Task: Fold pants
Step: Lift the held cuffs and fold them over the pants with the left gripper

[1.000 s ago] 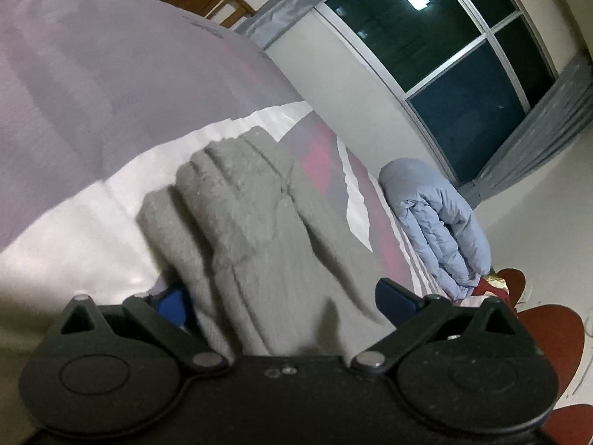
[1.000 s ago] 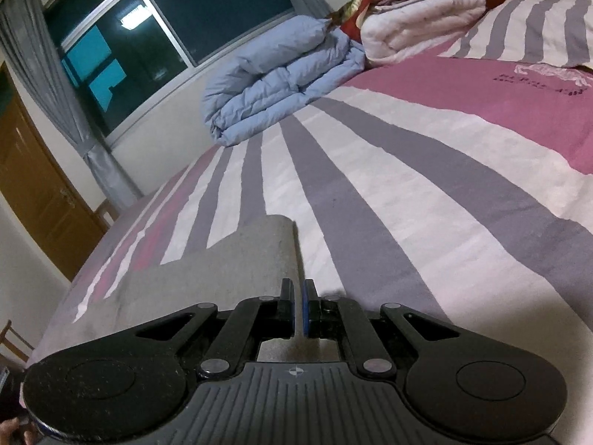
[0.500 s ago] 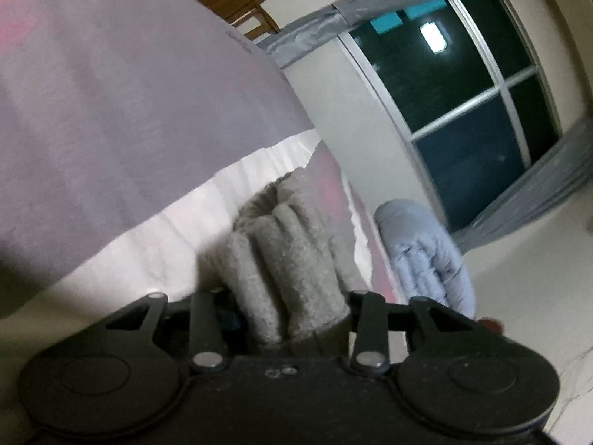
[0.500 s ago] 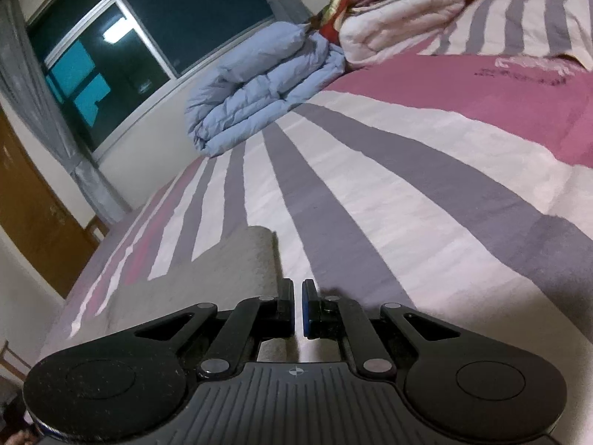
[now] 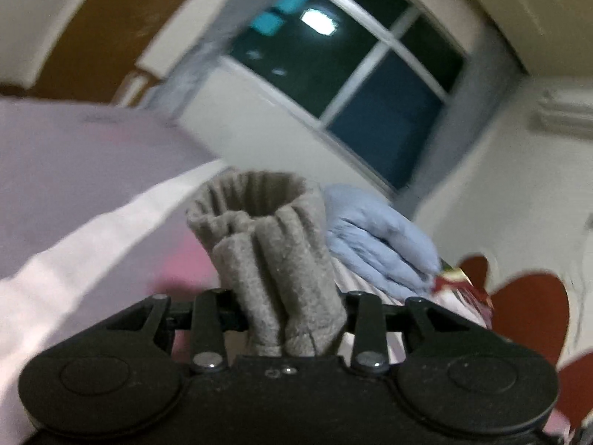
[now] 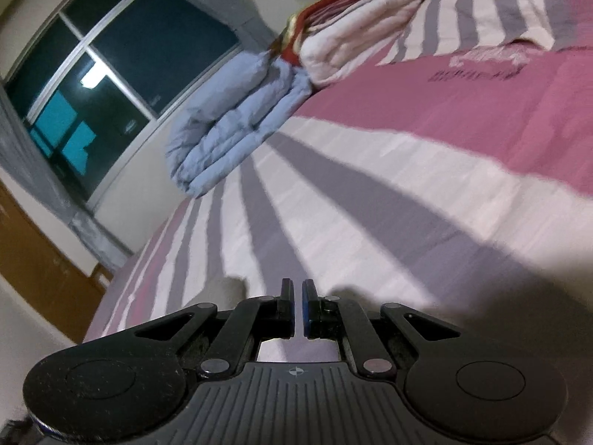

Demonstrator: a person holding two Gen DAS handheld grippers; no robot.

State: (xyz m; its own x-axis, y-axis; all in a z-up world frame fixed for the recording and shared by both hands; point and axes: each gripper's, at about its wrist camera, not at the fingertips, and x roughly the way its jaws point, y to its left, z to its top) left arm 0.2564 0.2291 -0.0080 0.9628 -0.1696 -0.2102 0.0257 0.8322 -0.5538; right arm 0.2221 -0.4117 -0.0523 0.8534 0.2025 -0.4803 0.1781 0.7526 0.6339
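A bunched fold of the grey fleece pants (image 5: 274,259) is pinched between the left tongs (image 5: 292,315), whose jaws have just been closing onto the cloth; the fabric is gathered into thick vertical pleats and stands up ahead of the tongs, lifted off the striped bed cover (image 5: 85,193) behind it. In the left wrist view the whole scene is blurred. The folded light-blue duvet (image 5: 374,244) is seen just to the right of the raised pants, at the far side of the bed, and beyond the duvet a dark window (image 5: 344,74) is set in the pale wall, with a grey curtain (image 5: 463,137) hanging at its right edge. To the right of the duvet, a red heart-shaped headboard piece (image 5: 530,307) is visible against the wall. In the right wrist view the right tongs (image 6: 296,311) are pressed nearly together with nothing visible between the pads, only a thin slit being left, and they are held low over the bed cover (image 6: 370,204), which is banded in white, grey and pink. A small pale-grey edge of the pants (image 6: 231,289) can be made out on the bed cover just to the left of the right tongs. The duvet (image 6: 229,126) lies far up the bed from the tongs, below the window (image 6: 111,74), and a stack of folded white and red bedding (image 6: 344,29) is piled against the duvet on its right, with a striped pillow (image 6: 493,7) further right.
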